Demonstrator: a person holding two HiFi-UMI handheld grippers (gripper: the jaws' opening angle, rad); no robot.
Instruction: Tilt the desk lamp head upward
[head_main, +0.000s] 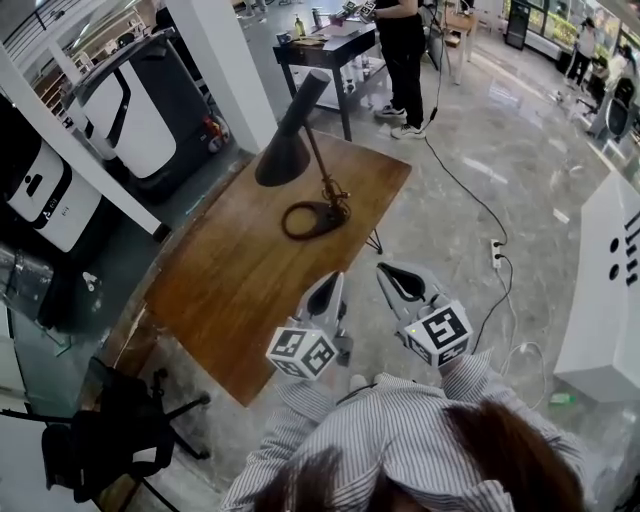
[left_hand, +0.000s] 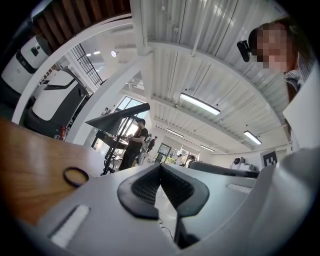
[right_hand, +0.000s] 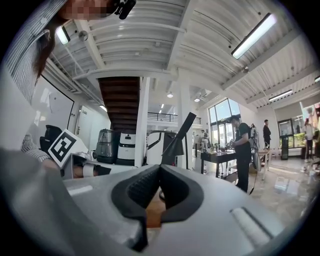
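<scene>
Bench (head_main: 225, 300): brown wood top, matte, visible grain, set at a slant across the head view.

Desk lamp (head_main: 300, 170): standing on the far half of the bench, well apart from both claws.

Head (head_main: 284, 152): black cone shade flaring from a long narrow tube, mouth turned down toward the bench. Smooth finish, probably painted metal. Judged rigid, not fragile, and likely slick under rubber pads.

Base (head_main: 308, 219): thin dark open ring lying flat. Light-looking, so judged prone to tipping or sliding under a hard push.

Stem (head_main: 325, 170): slim brass-coloured rod, leaning up from a small joint at the ring.

Best hold, as a judgement: the narrow tube end of the shade, or a nudge under the shade rim, with the other claw steadying the ring. Joint stiffness not readable from here.

Left claw (head_main: 329, 287): grey shell, black ribbed pads, pressed together with nothing between, at the bench's near edge.

Right claw (head_main: 397, 278): same build, tips pressed together, pinching nothing, just beside the left one, seen against the floor past the bench edge.
</scene>
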